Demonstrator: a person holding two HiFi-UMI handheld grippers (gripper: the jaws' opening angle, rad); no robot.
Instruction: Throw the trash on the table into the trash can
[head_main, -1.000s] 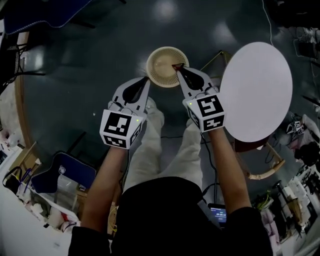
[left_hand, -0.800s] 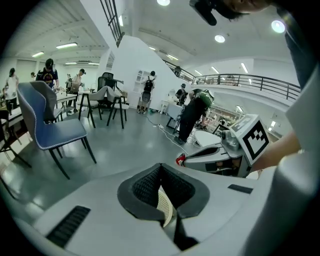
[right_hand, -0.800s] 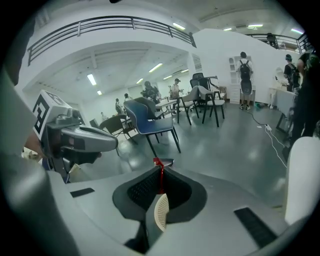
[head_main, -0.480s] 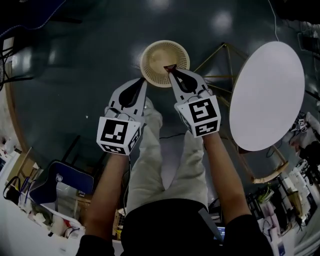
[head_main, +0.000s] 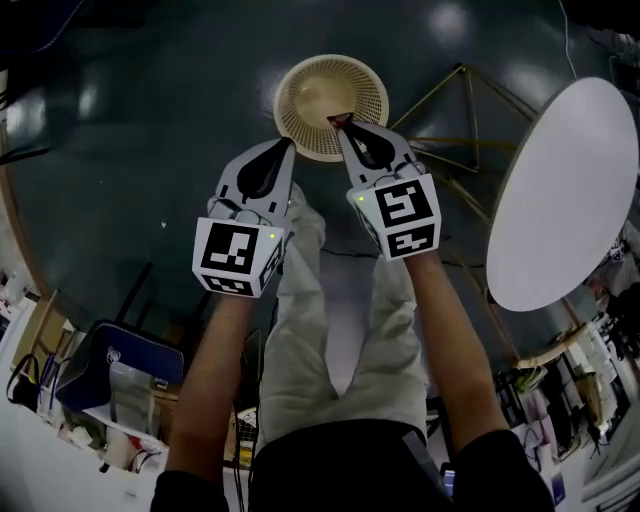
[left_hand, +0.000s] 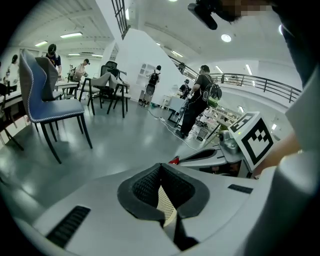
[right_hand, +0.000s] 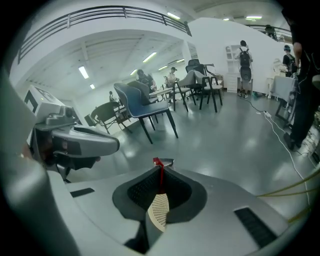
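Finds right gripper (head_main: 342, 122), clamped on a small red scrap (right_hand: 158, 163), possibly wrapper, now over trash can (head_main: 300, 95), table (head_main: 570, 190) receding right of it, left gripper (head_main: 285, 145) closed empty; release seems due.

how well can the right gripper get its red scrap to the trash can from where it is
Probably yes: the right gripper, shut on the red scrap, has its tips over the trash can and its open mouth in the head view, with nothing visible between them.
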